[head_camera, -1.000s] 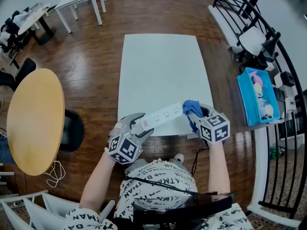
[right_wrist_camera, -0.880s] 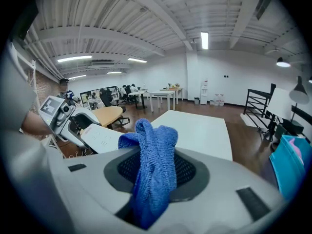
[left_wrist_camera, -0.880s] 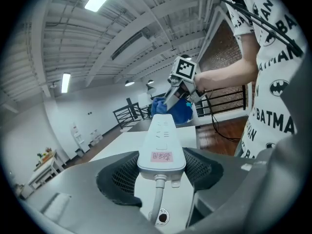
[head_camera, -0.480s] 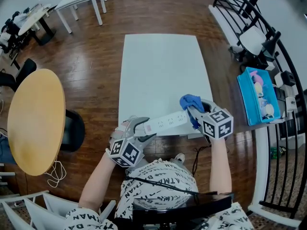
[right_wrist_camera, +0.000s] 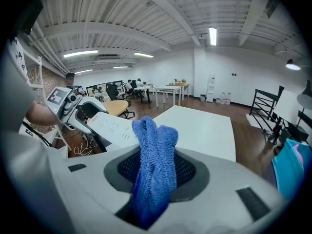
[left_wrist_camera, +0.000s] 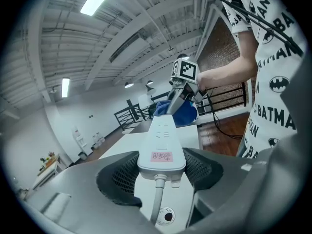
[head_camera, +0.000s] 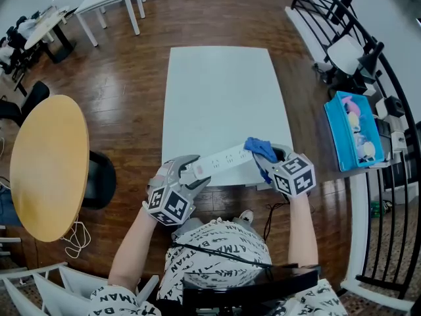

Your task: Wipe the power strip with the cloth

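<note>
1 power strip [head_camera: 220,160] and 1 blue cloth [head_camera: 260,148] are counted. 2 grippers are seen: 1 left gripper [head_camera: 189,170] and 1 right gripper [head_camera: 268,162]. 2 tables are counted nearby: 1 white rectangular table [head_camera: 220,91] and 1 round wooden table [head_camera: 49,163]. 1 blue tray [head_camera: 335,143] is counted at the right, its contents too small to be counted.

The head view looks from up high, almost straight down, onto the white table [head_camera: 220,91] and the wood floor [head_camera: 131,58]. The left gripper view sits low, very close behind its jaws. It looks up along the power strip [left_wrist_camera: 161,143] toward the right gripper [left_wrist_camera: 173,105] and the ceiling [left_wrist_camera: 122,28]. The right gripper view sits just as close and looks across the table into the big room. All three show the power strip, the cloth [head_camera: 260,148] and the table.
</note>
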`<action>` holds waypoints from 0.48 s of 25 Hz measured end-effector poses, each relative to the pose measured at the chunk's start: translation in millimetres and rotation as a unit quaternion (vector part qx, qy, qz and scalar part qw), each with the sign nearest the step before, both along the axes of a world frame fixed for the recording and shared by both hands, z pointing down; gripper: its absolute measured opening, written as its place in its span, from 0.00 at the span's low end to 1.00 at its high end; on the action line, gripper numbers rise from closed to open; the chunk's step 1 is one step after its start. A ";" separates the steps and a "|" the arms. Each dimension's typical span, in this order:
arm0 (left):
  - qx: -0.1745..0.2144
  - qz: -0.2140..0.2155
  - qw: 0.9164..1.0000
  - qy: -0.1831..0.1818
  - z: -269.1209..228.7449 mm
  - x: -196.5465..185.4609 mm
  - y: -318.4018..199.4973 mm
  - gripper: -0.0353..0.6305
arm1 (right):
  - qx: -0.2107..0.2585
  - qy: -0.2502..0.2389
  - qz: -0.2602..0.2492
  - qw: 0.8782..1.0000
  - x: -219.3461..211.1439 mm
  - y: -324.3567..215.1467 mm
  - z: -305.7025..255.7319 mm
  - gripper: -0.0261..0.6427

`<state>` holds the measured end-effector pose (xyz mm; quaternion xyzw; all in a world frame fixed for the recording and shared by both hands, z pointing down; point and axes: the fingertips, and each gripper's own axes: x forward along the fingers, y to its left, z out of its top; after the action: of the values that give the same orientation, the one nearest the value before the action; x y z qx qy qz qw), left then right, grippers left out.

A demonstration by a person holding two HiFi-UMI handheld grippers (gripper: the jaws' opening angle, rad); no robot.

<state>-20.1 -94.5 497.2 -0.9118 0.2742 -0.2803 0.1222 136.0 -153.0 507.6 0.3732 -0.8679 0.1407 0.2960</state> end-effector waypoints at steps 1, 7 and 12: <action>0.001 -0.002 1.000 0.001 -1.1 -1.4 -1.2 0.48 | -0.001 0.003 -0.003 1.000 -0.8 1.7 0.2 0.24; 0.003 -0.020 1.000 0.008 -3.9 -6.4 -6.2 0.48 | -0.007 0.005 -0.012 1.000 -7.8 11.4 1.2 0.24; -0.005 -0.046 0.999 0.022 -4.5 -8.9 -15.8 0.48 | -0.010 -0.001 -0.003 1.000 -9.0 14.0 6.1 0.24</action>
<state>-29.0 -110.3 492.6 -0.9045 0.3174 -0.2673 0.0984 127.1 -139.0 513.7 0.3670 -0.8681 0.1492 0.2991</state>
